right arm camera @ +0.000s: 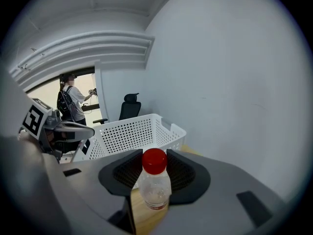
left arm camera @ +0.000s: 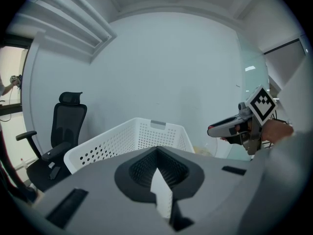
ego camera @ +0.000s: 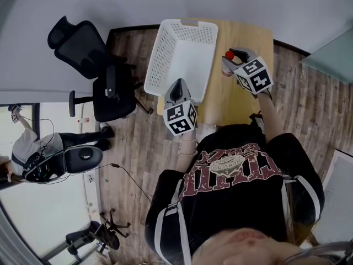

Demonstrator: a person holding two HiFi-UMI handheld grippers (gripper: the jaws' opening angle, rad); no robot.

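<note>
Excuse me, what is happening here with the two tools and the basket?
A person holds a hand-held gripper in each hand at a wooden table. The right hand-held gripper is closed on a clear plastic bottle with a red cap, beside a white perforated basket that stands on the table. The left hand-held gripper is empty, its jaws closed to a thin slit, and it points at the basket from the near side.

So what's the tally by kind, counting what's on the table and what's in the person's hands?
White basket: 1
Red-capped bottle: 1
Hand-held gripper: 2, the left hand-held gripper and the right hand-held gripper
Total: 4
</note>
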